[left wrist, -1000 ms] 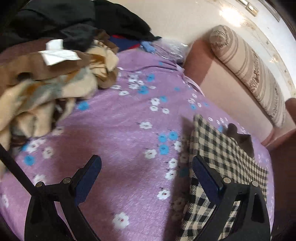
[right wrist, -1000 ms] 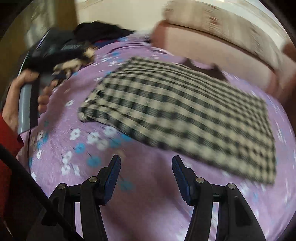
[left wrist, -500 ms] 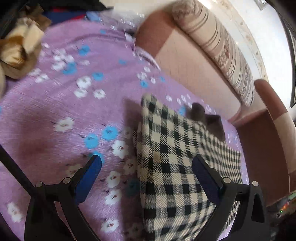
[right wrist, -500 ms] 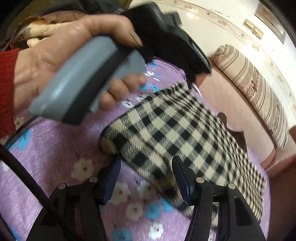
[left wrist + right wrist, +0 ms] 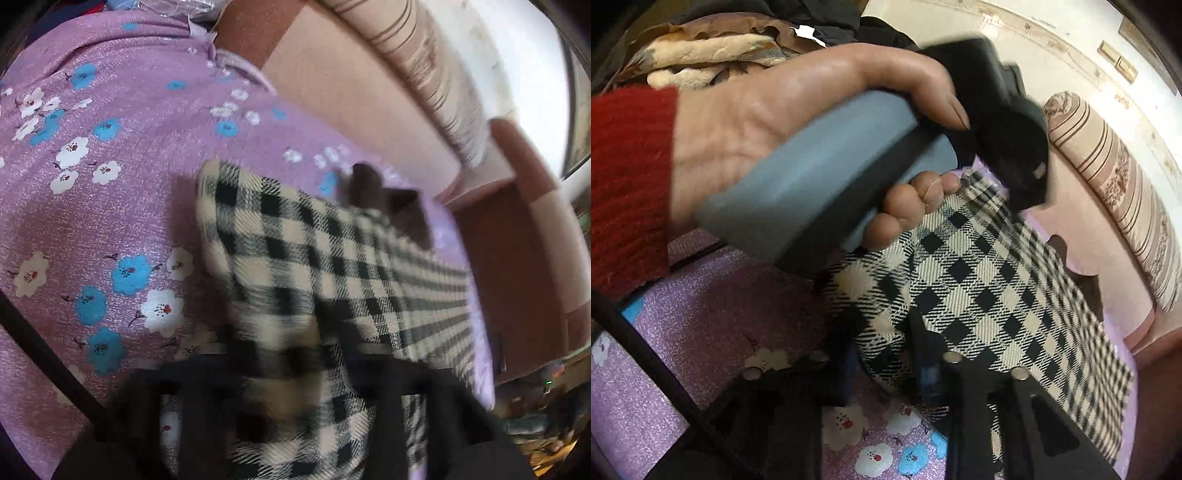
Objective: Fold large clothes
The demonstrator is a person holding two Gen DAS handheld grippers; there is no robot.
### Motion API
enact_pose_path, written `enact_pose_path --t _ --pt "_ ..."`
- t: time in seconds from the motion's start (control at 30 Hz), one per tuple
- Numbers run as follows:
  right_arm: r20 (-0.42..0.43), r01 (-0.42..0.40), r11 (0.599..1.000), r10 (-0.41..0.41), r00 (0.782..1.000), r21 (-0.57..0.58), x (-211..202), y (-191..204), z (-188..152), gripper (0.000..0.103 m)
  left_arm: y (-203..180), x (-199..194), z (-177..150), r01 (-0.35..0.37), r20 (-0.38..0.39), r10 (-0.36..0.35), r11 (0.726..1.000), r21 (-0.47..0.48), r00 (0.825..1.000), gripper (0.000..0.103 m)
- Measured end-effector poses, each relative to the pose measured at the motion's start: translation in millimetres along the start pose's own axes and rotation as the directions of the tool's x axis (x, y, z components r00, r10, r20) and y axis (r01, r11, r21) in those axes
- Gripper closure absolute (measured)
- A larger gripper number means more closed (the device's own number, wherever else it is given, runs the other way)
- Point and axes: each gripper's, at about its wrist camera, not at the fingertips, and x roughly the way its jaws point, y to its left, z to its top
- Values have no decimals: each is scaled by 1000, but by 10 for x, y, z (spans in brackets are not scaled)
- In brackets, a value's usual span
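A black-and-cream checked cloth lies folded on the bed, its near corner toward me. In the left wrist view my left gripper is blurred; its jaws are closing and the cloth's edge is bunched between them. The right wrist view shows my right gripper with jaws closing on a raised fold of the same cloth, which the pads pinch. Above that, a hand in a red sleeve grips the grey handle of the left gripper, whose black head reaches the cloth's far corner.
A purple flowered sheet covers the bed. A striped bolster rests on the pink-brown sofa back behind it. A heap of brown, cream and black clothes lies far left. A dark garment pokes out beyond the cloth.
Both grippers came down onto the near edge of the checked cloth. Their jaws went from wide apart to narrow, with cloth between them. The left view swung from the clothes heap toward the cloth.
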Motion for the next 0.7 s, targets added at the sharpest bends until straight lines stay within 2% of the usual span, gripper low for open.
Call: enact_pose_path --t 0.03,0.1,0.2,0.3,0.43,0.53,0.67,0.7 --pt "3 -4 1000 4 1000 17 -10 -23 -8 88 -5 -13 12 -2 -1 2 1000 -19 1000 89" --pt "25 -41 995 39 999 91 -45 -190 -21 90 -78 -58 40 -24 2 24 999 -25 1000 91" --pt "79 -41 987 29 996 154 -190 -362 -63 91 -386 -119 96 -97 16 97 995 22 995 93" --pt "141 -23 976 -8 990 218 -426 -598 -142 92 -858 -155 171 -124 40 121 989 85 992 93" --pt "193 14 943 -83 978 332 -761 -1118 -378 93 -1725 3 216 -133 48 125 968 211 991 93" --pt "183 65 909 -153 971 412 -963 -1526 -701 93 -2426 343 165 -135 27 134 938 319 991 93" --pt "90 140 836 -220 971 530 -1090 -2077 -1281 93 -3148 891 -10 -119 -16 138 901 418 990 92" --pt "59 155 821 -224 973 549 -1078 -2171 -1406 93 -3302 1082 -74 -137 -27 165 890 434 986 87"
